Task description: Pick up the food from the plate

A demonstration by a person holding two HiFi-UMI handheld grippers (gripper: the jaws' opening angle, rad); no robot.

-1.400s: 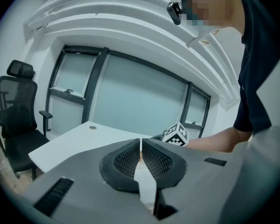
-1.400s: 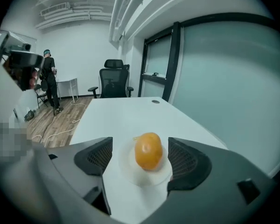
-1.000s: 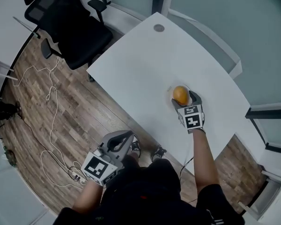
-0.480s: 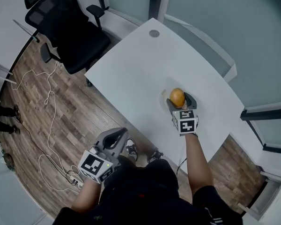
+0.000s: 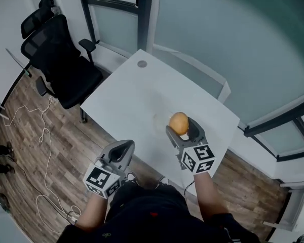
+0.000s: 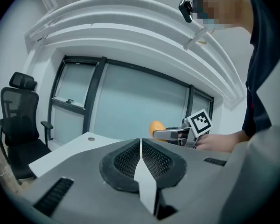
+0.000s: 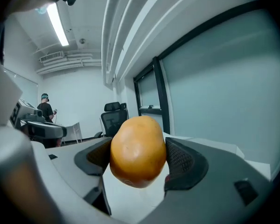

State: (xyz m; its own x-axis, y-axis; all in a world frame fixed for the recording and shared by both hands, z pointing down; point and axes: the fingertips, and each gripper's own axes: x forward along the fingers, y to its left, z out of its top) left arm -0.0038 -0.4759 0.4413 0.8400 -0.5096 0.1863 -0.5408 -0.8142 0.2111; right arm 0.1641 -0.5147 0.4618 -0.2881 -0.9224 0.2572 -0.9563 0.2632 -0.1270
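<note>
An orange, rounded piece of food (image 5: 179,122) is clamped between the jaws of my right gripper (image 5: 181,127), held up above the white table (image 5: 126,100). In the right gripper view the food (image 7: 138,150) fills the gap between both pads. A faint pale plate (image 5: 158,119) lies on the table just left of it, hard to make out. My left gripper (image 5: 123,147) hovers at the table's near edge, jaws shut with nothing between them (image 6: 141,146). The left gripper view also shows the food (image 6: 156,126) in the right gripper (image 6: 170,133).
A black office chair (image 5: 61,59) stands left of the table, on wood flooring with a loose white cable (image 5: 43,151). Glass walls (image 5: 218,44) run behind the table. A round grommet (image 5: 142,64) sits near the table's far corner. A person (image 7: 46,108) stands far off.
My right gripper has risen off the plate with the food in its jaws and come nearer to me. The left gripper has lifted towards the table's edge.
</note>
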